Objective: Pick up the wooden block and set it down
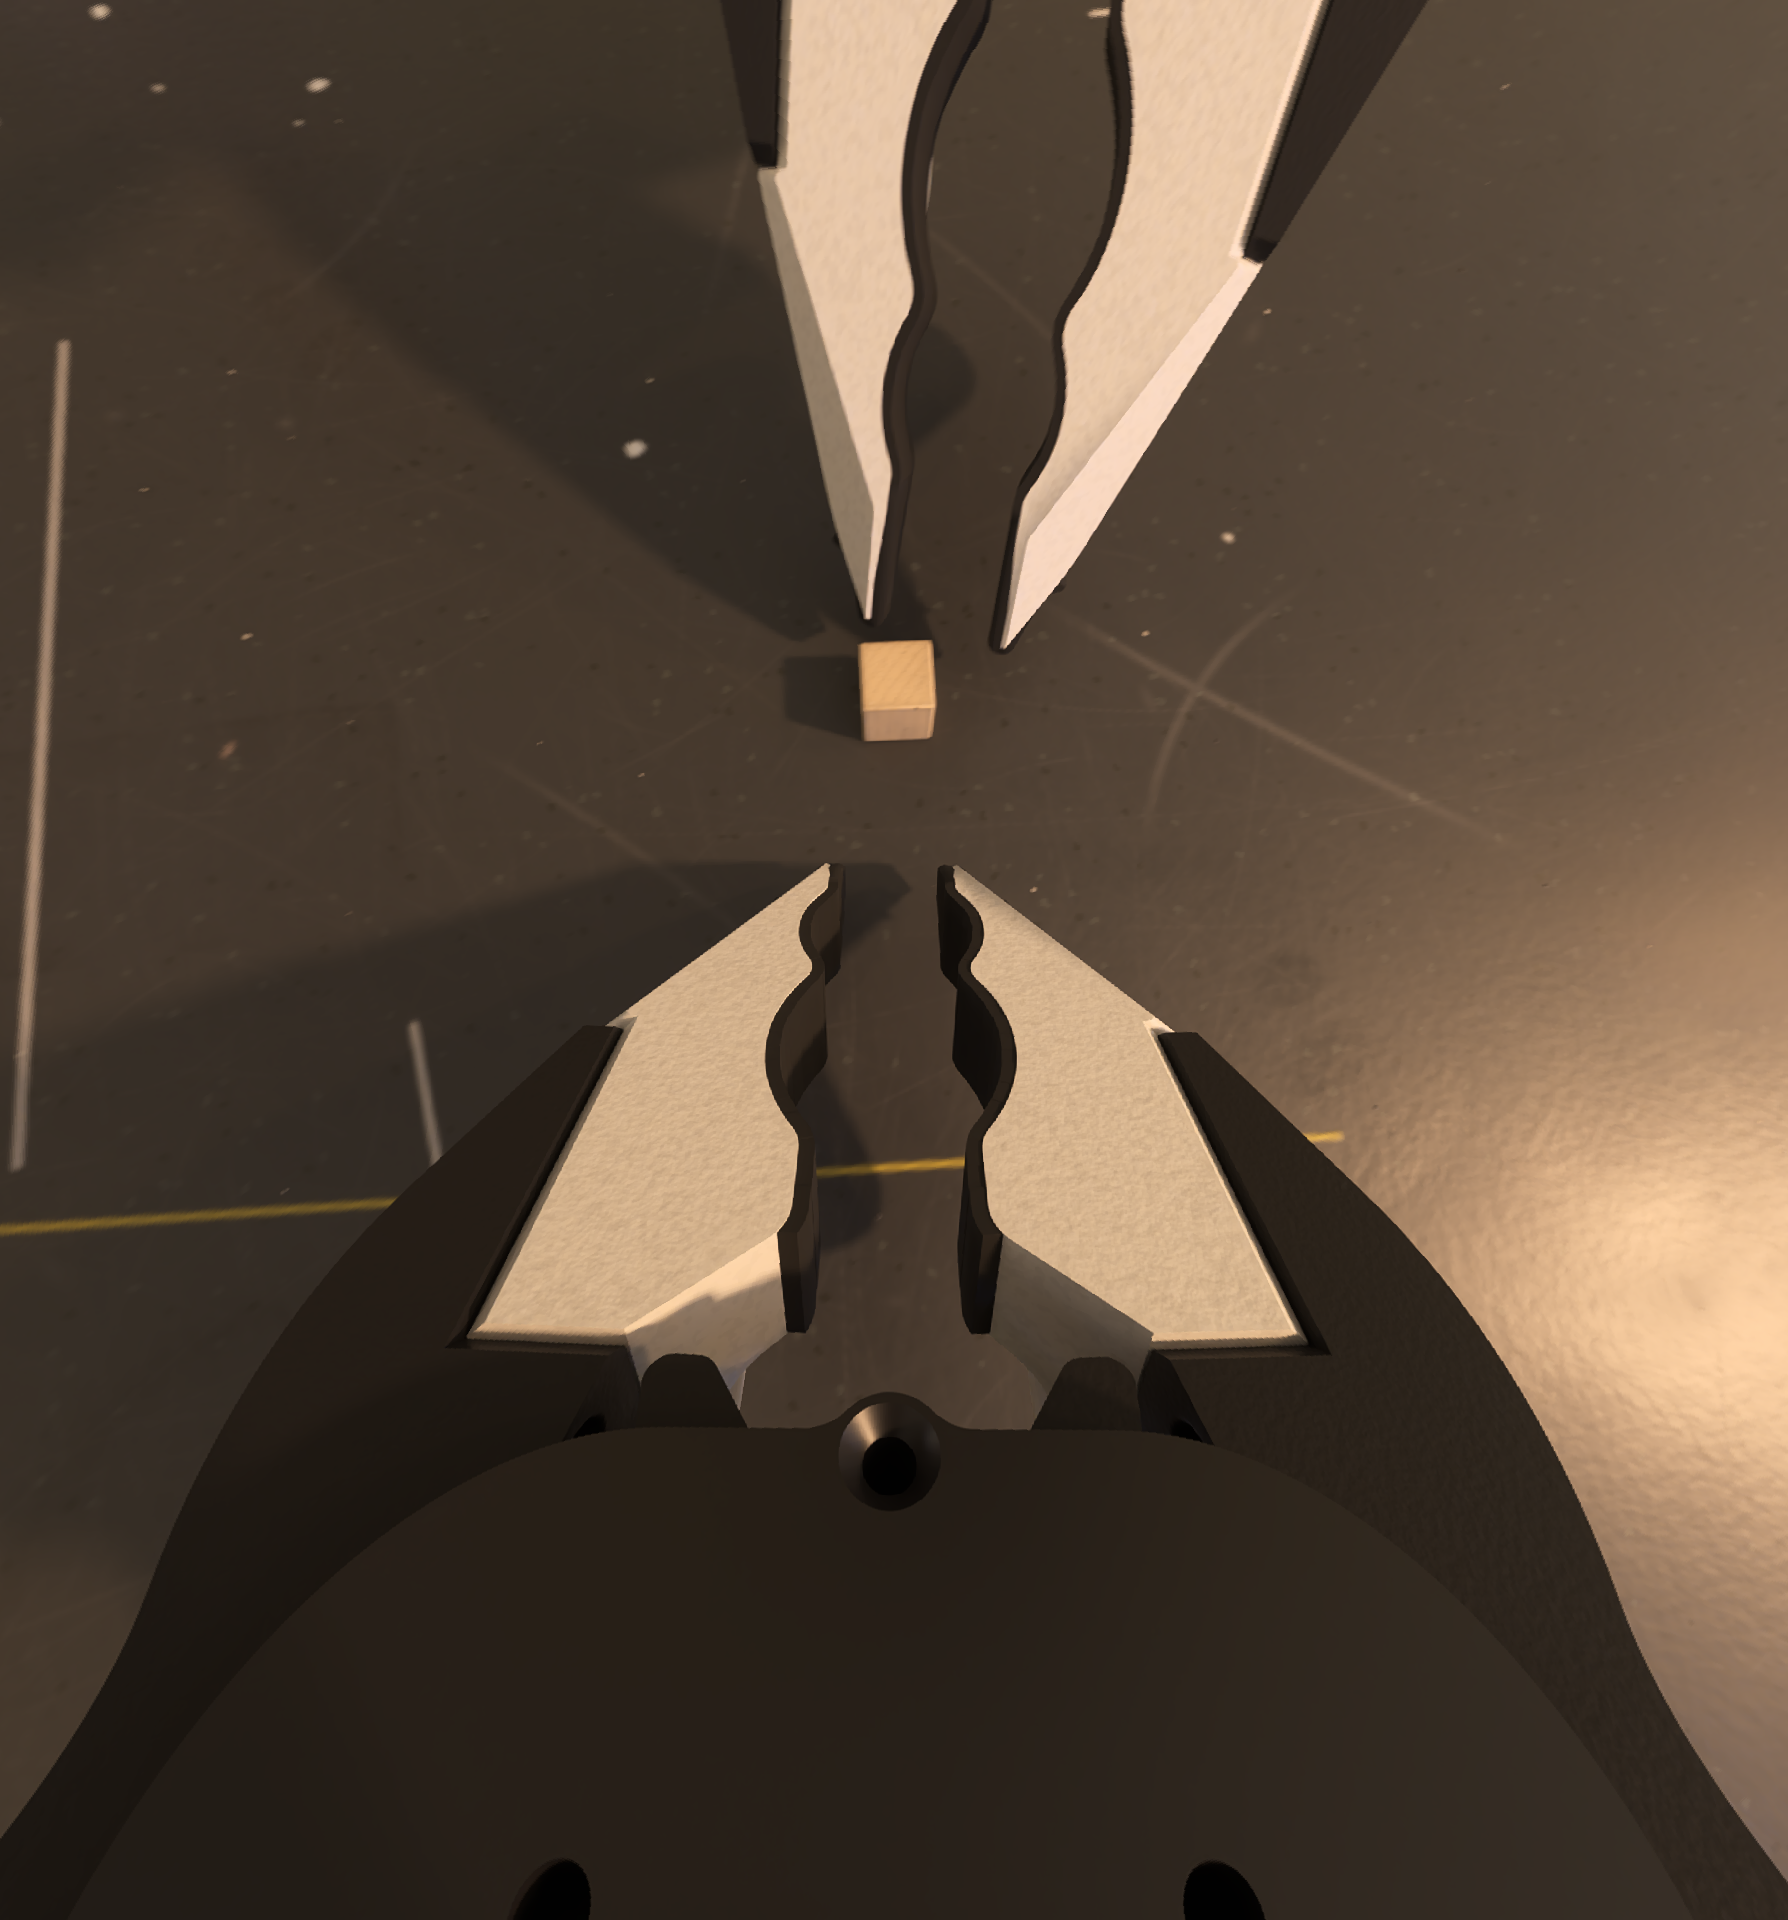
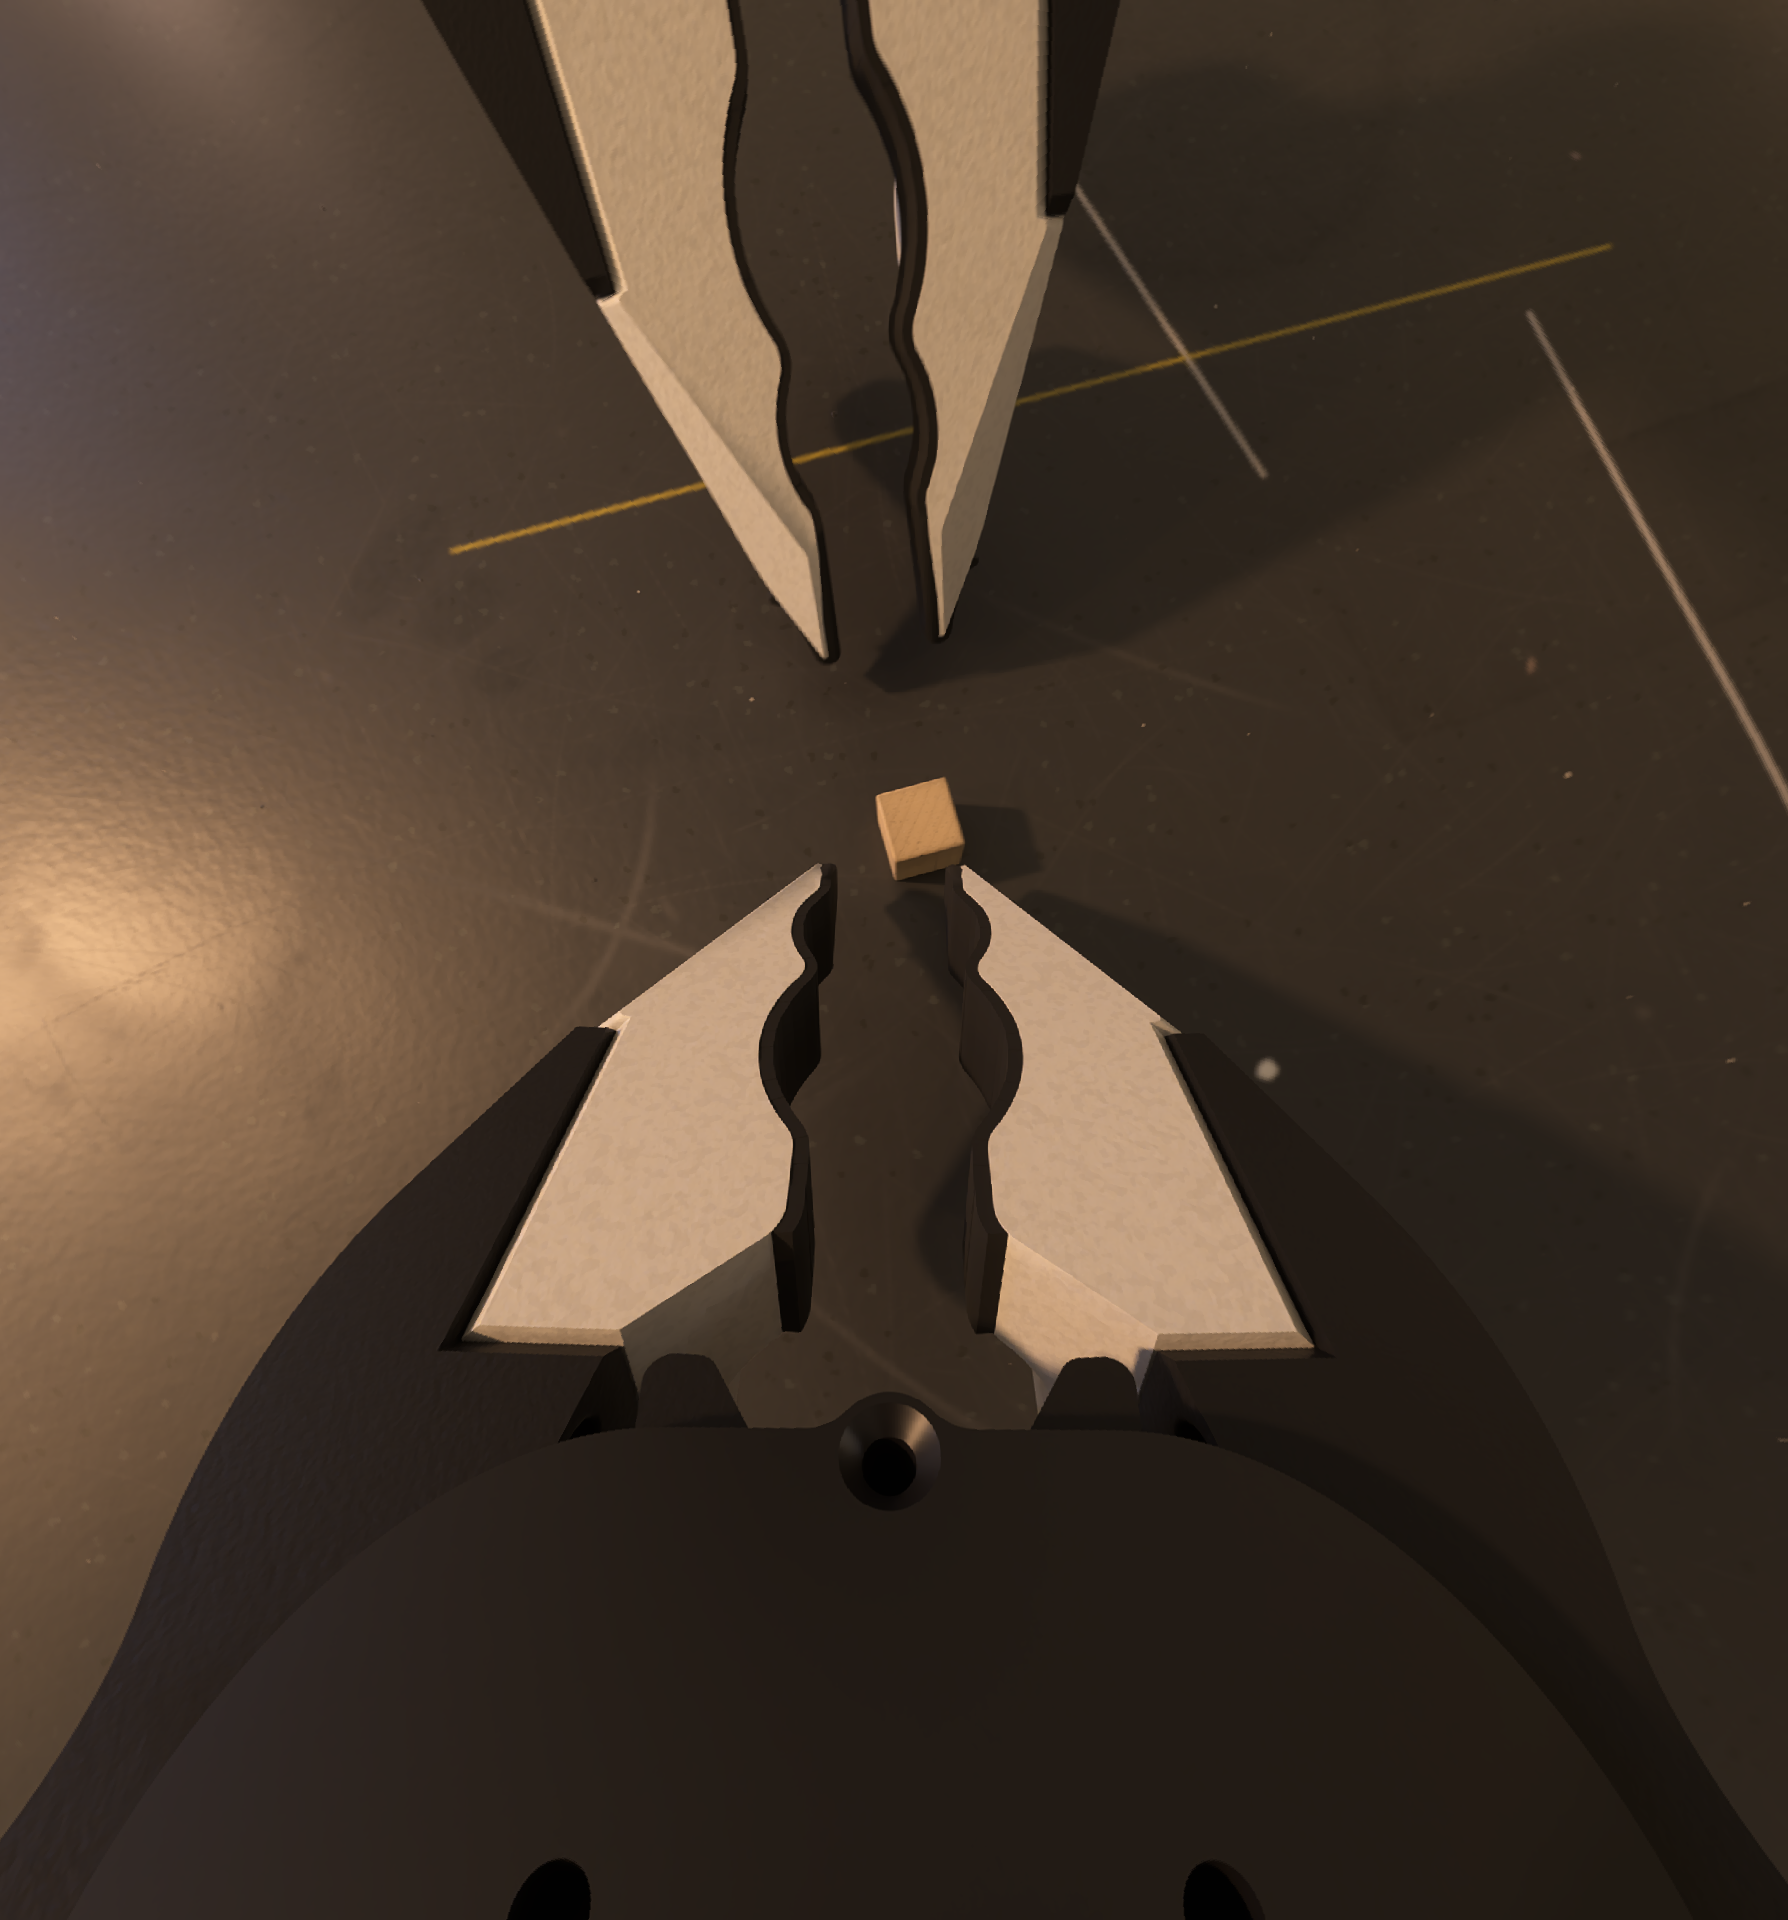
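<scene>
A small pale wooden block rests on the dark surface between the two grippers; it also shows in the right wrist view. My left gripper is open and empty, a short way back from the block. My right gripper is open and empty, its tips just short of the block, with the block in front of its right fingertip. In the left wrist view the right gripper comes down from the top, tips just behind the block. In the right wrist view the left gripper comes down from the top.
The dark surface bears thin white lines, a thin yellow line and faint scratches. A bright glare lies at the right in the left wrist view.
</scene>
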{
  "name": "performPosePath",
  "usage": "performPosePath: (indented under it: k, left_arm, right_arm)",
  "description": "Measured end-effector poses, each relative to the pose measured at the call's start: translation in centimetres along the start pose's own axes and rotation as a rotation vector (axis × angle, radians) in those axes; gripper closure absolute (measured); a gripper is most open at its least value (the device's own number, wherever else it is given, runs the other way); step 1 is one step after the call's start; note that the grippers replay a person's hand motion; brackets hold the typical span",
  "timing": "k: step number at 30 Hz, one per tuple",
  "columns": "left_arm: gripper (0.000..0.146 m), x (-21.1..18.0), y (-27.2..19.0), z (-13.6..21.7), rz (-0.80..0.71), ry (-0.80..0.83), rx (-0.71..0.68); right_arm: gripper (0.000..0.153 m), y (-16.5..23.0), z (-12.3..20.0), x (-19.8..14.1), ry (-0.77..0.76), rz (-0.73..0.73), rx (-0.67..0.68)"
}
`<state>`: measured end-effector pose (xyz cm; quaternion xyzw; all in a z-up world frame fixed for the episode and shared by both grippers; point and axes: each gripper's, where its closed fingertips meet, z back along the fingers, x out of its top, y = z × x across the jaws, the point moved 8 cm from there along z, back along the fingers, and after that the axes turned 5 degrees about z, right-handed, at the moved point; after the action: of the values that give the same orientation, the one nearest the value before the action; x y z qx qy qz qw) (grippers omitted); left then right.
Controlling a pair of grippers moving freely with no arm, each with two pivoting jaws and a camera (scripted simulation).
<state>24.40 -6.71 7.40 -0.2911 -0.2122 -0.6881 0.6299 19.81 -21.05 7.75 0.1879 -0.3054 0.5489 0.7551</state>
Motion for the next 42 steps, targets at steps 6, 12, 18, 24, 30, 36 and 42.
performPosePath:
  k: [6,12,18,24,30,36,42]
  left_arm:
    - [0.128,0.6,-0.7,-1.5,-0.032,0.014,-0.061]
    - [0.127,0.9,-0.8,-1.9,-0.030,0.002,-0.092]
    - [0.127,0.7,-0.8,-1.7,-0.014,-0.004,-0.096]
    - [0.127,-0.2,-0.5,-0.8,0.006,-0.003,-0.075]
    - [0.127,-1.1,-0.5,-0.1,0.039,-0.014,-0.062]
    - [0.127,-1.7,-0.4,0.3,0.060,-0.029,-0.066]
    - [0.127,-1.8,-0.3,0.4,0.063,-0.037,-0.069]
  right_arm:
    - [0.132,0.0,-0.8,-0.7,-0.014,-0.032,-0.021]
    - [0.135,-0.3,-1.2,-0.4,-0.025,-0.017,-0.030]
    - [0.131,-0.4,-1.2,-0.1,-0.005,0.084,-0.043]
    - [0.125,-0.9,-1.1,0.4,-0.017,0.240,0.007]
    - [0.128,-1.7,-1.5,0.4,0.004,0.278,0.058]
    - [0.135,-1.6,-1.6,0.3,-0.003,0.288,0.086]
    - [0.138,-1.3,-1.7,0.3,-0.029,0.286,0.087]
